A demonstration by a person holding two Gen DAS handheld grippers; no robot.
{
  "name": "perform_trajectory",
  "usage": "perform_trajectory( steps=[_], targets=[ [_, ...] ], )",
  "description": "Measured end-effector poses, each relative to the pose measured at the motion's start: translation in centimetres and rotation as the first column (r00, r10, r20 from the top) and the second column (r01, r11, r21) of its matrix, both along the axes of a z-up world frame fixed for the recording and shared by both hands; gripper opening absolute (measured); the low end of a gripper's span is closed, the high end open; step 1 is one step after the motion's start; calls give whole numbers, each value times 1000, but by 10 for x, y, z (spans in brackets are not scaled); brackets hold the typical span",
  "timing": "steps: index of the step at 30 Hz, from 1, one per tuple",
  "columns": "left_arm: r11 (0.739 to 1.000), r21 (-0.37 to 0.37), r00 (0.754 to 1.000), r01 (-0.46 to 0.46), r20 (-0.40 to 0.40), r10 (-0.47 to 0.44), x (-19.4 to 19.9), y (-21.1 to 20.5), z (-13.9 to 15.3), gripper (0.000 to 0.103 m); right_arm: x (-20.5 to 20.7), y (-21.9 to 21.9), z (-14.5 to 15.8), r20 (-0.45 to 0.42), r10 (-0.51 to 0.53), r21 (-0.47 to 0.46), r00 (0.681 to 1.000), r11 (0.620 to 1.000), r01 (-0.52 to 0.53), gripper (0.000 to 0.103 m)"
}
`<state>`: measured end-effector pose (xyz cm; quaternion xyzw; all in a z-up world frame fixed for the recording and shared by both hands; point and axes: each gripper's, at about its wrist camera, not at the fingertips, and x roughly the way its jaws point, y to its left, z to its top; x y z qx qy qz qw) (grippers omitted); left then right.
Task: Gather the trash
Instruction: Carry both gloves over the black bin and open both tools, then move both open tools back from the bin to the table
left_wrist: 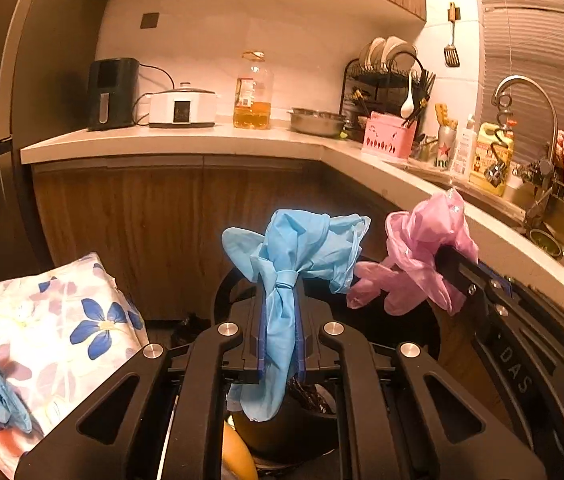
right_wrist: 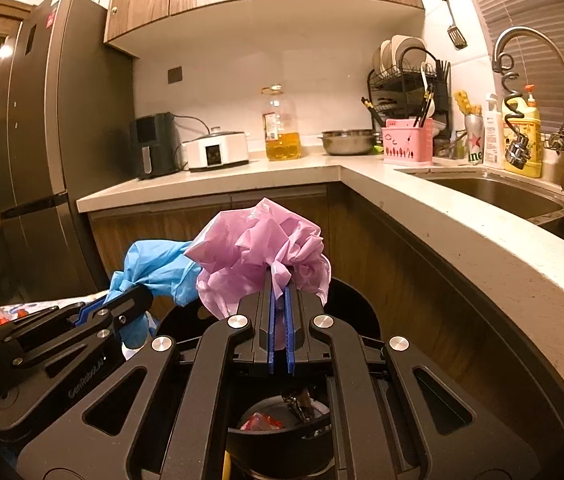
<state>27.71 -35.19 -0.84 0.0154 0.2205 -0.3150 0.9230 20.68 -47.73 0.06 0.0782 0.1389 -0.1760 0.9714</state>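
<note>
The left gripper [left_wrist: 280, 300] is clenched on a crumpled blue plastic bag [left_wrist: 297, 248], and the right gripper [right_wrist: 280, 300] is clenched on a crumpled pink plastic bag [right_wrist: 260, 244], both held above the round black trash bin [right_wrist: 355, 300] by the cabinets. I'd bring each wad squarely over the bin's mouth before letting go, since loose film drifts and clings to the jaws.

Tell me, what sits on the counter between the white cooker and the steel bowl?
A big bottle of yellow oil stands between the white cooker and steel bowl; both wrist views show it.
</note>
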Motion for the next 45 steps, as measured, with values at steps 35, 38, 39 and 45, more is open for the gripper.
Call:
perform_trajectory(
  steps=[35,38,39,45],
  targets=[
    [980,51,980,-193,53,190,-41,82,-10,97,-40,25,-9,-57,-42,17,997,999,43,83],
    [976,49,976,-212,54,209,-53,98,-9,97,-50,34,-8,-48,-37,31,998,999,39,84],
    [975,48,975,-219,56,216,-55,103,-9,97,-52,37,-7,-47,-35,30,998,999,36,84],
    [955,38,954,-293,72,290,-79,142,-11,97,-71,68,-6,-27,-10,18,1000,1000,11,84]
  ],
)
